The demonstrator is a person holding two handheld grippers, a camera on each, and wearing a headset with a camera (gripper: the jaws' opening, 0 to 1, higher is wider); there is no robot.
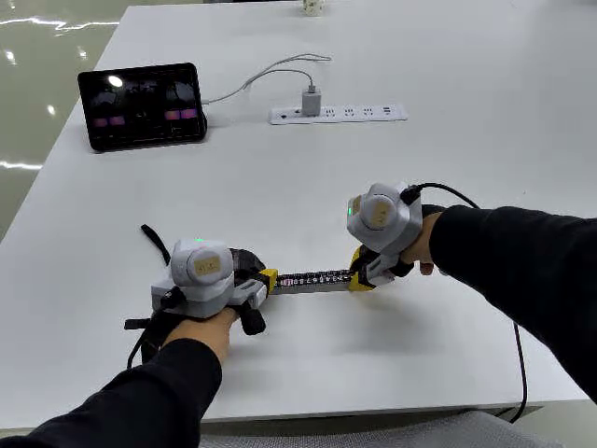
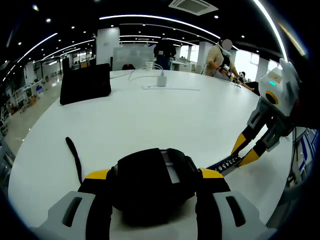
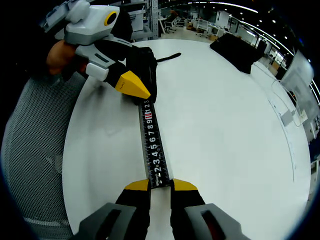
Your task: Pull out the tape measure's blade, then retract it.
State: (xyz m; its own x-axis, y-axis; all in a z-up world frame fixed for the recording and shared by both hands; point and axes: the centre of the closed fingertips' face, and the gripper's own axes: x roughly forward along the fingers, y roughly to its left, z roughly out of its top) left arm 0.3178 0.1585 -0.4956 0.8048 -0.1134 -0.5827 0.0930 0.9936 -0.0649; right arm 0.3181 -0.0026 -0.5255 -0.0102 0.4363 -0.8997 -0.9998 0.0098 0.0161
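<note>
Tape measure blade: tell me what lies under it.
Bare white table lies under the blade. Its tip is hidden between the right gripper's jaws, so the hook cannot be seen.

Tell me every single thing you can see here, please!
table: one, white, under everything
tape measure case: one, black, near edge
blade: one, dark with white numbers, stretched out from the case
strap: one, black, lying beside the case
tablet: one, black, screen lit, far left
power strip: one, white, far middle
charger: one, white, plugged into power strip
cable: one, white, runs from charger toward tablet
small object: one, white, far edge, too small to tell
people: two, far behind the table
left gripper: one, grey with yellow-tipped fingers, clamping the case
right gripper: one, same colours, pinching the blade's tip
sleeves: two, black
</note>
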